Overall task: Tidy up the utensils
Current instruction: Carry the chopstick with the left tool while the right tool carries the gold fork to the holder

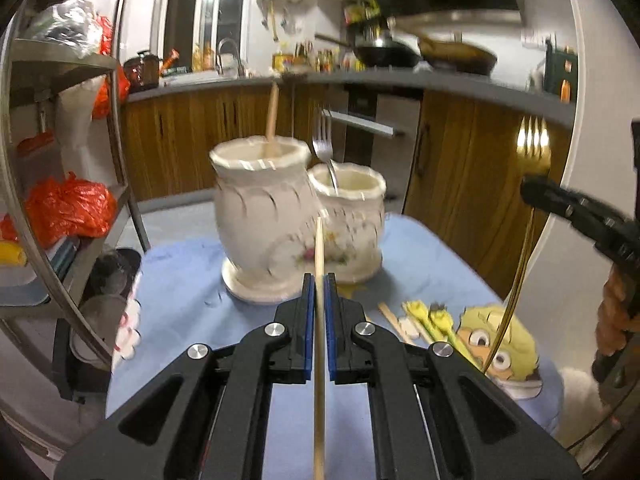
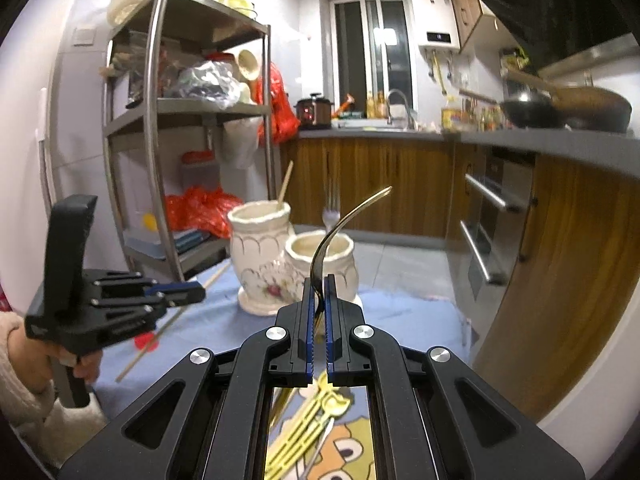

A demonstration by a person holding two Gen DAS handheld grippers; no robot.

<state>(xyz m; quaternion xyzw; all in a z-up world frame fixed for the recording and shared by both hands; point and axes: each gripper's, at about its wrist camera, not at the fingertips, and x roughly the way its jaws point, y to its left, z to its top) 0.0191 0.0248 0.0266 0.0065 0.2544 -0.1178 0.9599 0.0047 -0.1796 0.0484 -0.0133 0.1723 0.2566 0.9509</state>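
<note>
My left gripper (image 1: 319,280) is shut on a wooden chopstick (image 1: 319,240) that points up toward a white ceramic double holder (image 1: 260,220). The holder's tall pot holds another chopstick (image 1: 273,112), and its short pot (image 1: 348,208) holds a silver fork (image 1: 324,144). My right gripper (image 2: 319,282) is shut on a gold fork (image 2: 340,220), tines raised just in front of the short pot (image 2: 324,256). The right wrist view shows the left gripper (image 2: 202,290) at the left with its chopstick (image 2: 160,332). The left wrist view shows the right gripper (image 1: 530,191) with the gold fork (image 1: 534,140).
The holder stands on a table with a blue cloth (image 1: 192,280) printed with a cartoon figure (image 1: 500,344). Yellow utensils (image 1: 428,320) and a loose chopstick (image 1: 390,316) lie on it. A metal shelf rack (image 2: 160,120) stands left, and wooden kitchen cabinets (image 2: 380,184) run behind.
</note>
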